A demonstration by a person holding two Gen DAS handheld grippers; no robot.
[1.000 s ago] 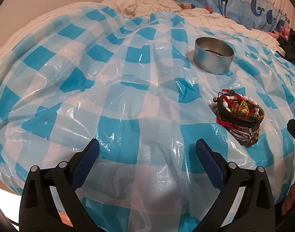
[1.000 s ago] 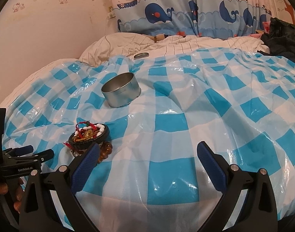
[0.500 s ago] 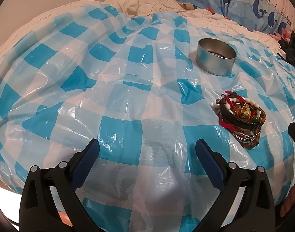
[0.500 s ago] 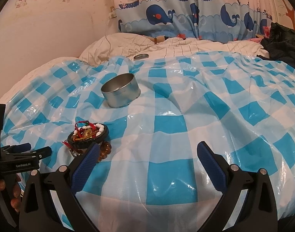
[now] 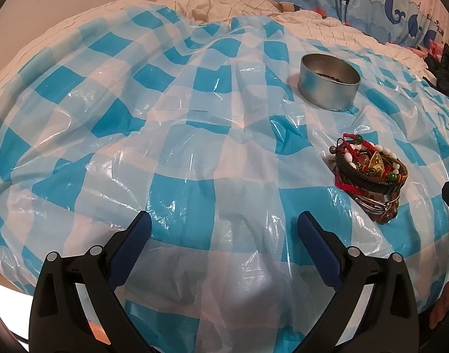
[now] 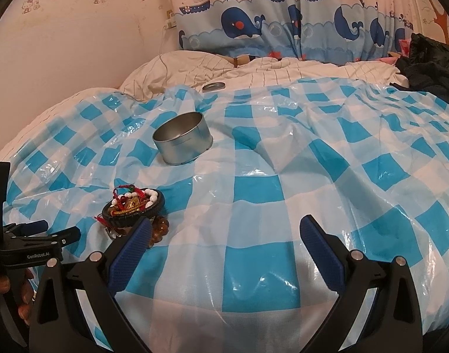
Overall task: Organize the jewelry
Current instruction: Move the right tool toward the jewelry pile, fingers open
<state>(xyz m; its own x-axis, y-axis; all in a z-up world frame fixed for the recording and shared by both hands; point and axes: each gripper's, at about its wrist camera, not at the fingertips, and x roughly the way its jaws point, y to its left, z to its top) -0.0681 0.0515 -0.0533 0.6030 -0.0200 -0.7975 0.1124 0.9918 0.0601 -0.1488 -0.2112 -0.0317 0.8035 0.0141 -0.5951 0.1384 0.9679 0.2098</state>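
While both grippers hover spread and empty over the checked sheet [image 6: 254,194], the bracelet pile [image 6: 133,206] lies just beyond the right gripper's [image 6: 224,229] left finger. Farther ahead stands the tin [image 6: 182,138]; the left gripper [image 5: 224,226] has the pile to its right

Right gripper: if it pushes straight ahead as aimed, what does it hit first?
Probably just the blue checked plastic sheet. The right gripper is open and aimed past the bracelet pile and metal tin, both left of its line. Depth is unclear.

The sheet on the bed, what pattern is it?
Blue and white checks on the sheet, clearest in the right wrist view.
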